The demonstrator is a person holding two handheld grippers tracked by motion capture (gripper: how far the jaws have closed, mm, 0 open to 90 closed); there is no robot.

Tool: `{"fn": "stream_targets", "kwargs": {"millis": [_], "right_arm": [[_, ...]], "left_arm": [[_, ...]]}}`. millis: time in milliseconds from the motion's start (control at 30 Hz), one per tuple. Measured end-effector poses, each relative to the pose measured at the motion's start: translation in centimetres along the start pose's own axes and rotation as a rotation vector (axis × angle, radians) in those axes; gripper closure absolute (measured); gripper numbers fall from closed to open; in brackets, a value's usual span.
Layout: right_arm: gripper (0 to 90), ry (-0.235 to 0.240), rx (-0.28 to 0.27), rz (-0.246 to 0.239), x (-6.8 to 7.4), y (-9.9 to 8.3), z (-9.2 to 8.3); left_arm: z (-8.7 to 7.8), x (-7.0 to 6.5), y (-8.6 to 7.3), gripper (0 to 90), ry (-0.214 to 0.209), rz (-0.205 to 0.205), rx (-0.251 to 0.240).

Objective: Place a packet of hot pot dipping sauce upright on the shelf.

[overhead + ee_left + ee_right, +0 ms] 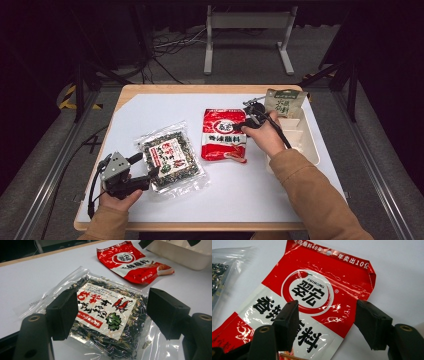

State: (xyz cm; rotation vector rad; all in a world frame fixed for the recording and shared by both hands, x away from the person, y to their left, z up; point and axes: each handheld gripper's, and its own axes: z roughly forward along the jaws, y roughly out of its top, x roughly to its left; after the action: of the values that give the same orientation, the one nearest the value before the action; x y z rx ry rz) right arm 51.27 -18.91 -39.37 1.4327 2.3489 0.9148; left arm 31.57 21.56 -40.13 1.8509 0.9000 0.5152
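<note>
High view shows my left tongs (145,166) at about eight o'clock on the table (250,195), jaws spread and resting at the left edge of the clear seaweed packet (171,161), which lies flat left of centre. Left gripper view has that packet (105,320) lying between my two black jaws, neither pad pressing on it. My right tongs (239,127) sit at about one o'clock, over the upper right part of the red seasoning pouch (224,135), which lies flat at the middle of the table. Right gripper view shows the pouch (312,297) beneath my parted jaws, ungripped. At two o'clock a white tray (306,142) holds a green-topped packet (283,102) leaning at its far end.
</note>
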Motion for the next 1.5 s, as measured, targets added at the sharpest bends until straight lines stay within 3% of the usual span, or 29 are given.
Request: {"fn": "stream_targets", "kwargs": {"millis": [367, 633, 767, 867, 1067, 1500], "right_arm": [[33.4, -0.025, 0.059, 0.069, 0.0, 0.4, 2.0], [29.9, -0.071, 0.067, 0.106, -0.3, 0.6, 2.8], [28.9, -0.063, 0.073, 0.140, -0.6, 0.6, 3.3], [28.9, -0.072, 0.076, 0.130, -0.7, 0.7, 3.4], [25.8, -0.088, 0.055, 0.157, -1.0, 0.7, 3.5], [24.7, -0.094, 0.066, 0.141, -0.4, 1.0, 3.8]], "left_arm": [[-0.1, 0.2, 0.0, 26.4, 0.003, 0.003, -0.001], [-0.1, 0.2, 0.0, 26.4, 0.002, -0.001, -0.007], [-0.1, 0.2, -0.1, 26.4, -0.001, -0.003, -0.007], [-0.1, 0.2, 0.0, 26.4, -0.001, 0.002, -0.006], [-0.1, 0.1, 0.0, 26.3, -0.003, 0.002, -0.004], [-0.1, 0.1, -0.1, 26.3, -0.005, 0.000, -0.001]]}}
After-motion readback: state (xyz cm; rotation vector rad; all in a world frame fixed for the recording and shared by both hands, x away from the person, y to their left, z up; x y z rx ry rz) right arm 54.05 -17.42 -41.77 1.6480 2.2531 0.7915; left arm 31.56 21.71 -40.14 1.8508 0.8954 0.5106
